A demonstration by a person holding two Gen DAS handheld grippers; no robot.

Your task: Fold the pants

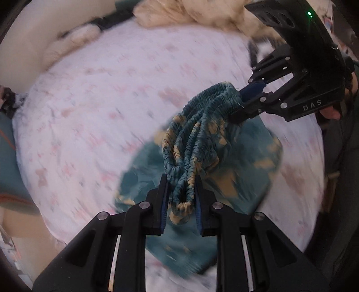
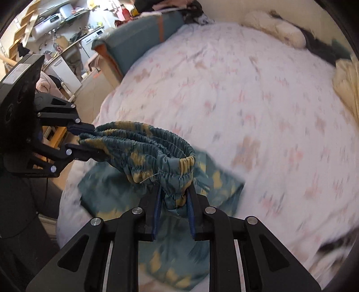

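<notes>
Both fingers of my left gripper (image 1: 181, 193) pinch one end of the bunched elastic waistband (image 1: 197, 137) of the pants (image 1: 244, 170), blue pads pressed into the gathered teal-and-yellow cloth. My right gripper (image 2: 174, 197) clamps the other end the same way. From the left wrist view the right gripper reaches in from the upper right, angled down toward the band. I see the waistband slung between the two, raised above the bed, while the legs hang down in a blurred heap onto the pale flowered sheet (image 2: 258, 94). A cream blanket (image 1: 190, 11) lies at the far edge.
</notes>
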